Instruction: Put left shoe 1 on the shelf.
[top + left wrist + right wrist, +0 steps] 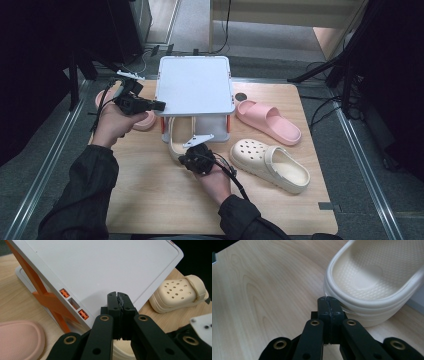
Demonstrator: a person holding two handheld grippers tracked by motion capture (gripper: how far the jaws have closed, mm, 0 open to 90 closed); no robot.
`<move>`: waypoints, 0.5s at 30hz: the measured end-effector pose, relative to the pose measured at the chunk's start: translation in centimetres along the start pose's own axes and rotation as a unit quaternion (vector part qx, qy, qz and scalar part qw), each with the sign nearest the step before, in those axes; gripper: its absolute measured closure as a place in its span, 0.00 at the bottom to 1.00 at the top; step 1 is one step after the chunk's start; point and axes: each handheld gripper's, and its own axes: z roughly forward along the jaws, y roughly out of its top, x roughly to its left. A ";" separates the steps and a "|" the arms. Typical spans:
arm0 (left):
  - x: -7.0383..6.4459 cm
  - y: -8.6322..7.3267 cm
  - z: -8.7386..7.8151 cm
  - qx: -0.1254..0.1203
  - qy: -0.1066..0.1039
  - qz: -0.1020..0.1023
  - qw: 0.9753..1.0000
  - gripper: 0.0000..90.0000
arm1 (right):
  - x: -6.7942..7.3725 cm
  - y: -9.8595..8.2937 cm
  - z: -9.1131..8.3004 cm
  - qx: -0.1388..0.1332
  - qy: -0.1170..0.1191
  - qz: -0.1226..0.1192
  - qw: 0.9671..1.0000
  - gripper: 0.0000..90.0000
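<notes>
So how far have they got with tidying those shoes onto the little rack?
One cream clog sits partly under the white rack; the right gripper, jaws shut, is at its heel. Its mate and both pink slippers are on the table outside; the left gripper hovers shut by the rack.

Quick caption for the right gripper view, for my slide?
Right gripper, jaws shut, at the heel rim of a cream clog on the wooden table.

R gripper (192, 156) at cream clog (176, 142) under rack (195, 85).
</notes>
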 end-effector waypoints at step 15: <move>0.1 0.0 0.0 0.000 -0.002 0.000 1.000 0.99 | -0.9 3.0 2.4 -0.008 -0.016 -0.005 1.000 1.00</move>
